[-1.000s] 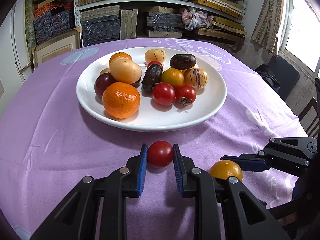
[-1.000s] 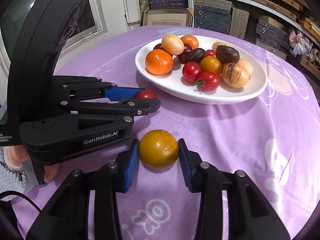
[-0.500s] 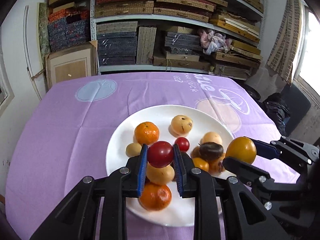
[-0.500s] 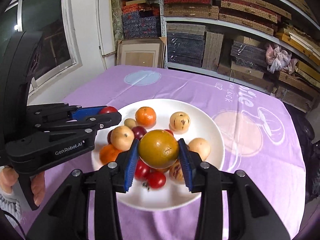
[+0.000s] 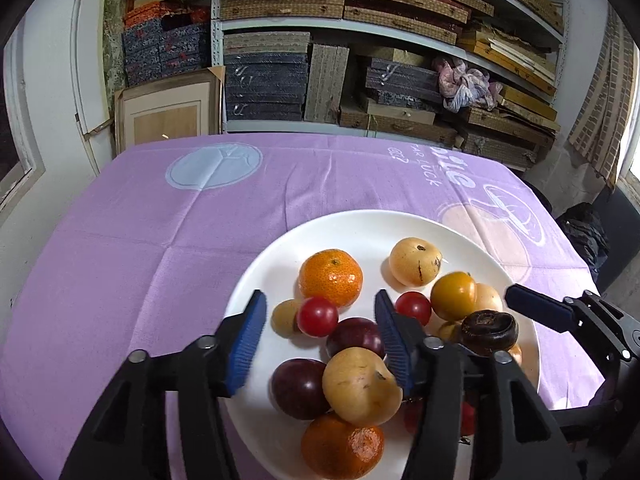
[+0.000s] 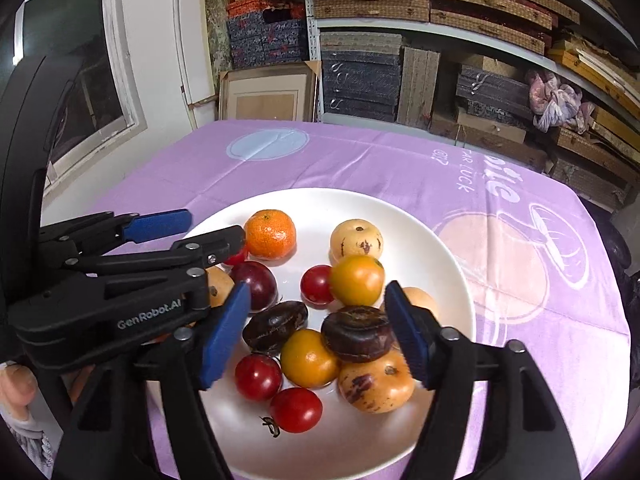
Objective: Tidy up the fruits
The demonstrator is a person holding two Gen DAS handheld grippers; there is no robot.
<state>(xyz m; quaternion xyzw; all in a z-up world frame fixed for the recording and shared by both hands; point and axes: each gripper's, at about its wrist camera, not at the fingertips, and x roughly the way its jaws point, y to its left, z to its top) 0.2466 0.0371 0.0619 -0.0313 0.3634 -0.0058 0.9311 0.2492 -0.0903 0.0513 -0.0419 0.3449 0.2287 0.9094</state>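
Left gripper (image 5: 320, 336) hovers over the near-left part of the round white plate (image 5: 360, 228), blue-padded fingers (image 5: 246, 338) spread wide, gripping nothing; a small red cherry tomato (image 5: 317, 316) lies on the plate between them. Right gripper (image 6: 318, 334) hangs beside it, tilted down over the fruit pile, fingers likewise apart and empty. Just beyond its tips sits a round yellow-orange tomato (image 6: 357, 280). Further back, an orange mandarin (image 6: 270, 234). Plate rests on the lilac-clothed bench (image 5: 160, 220).
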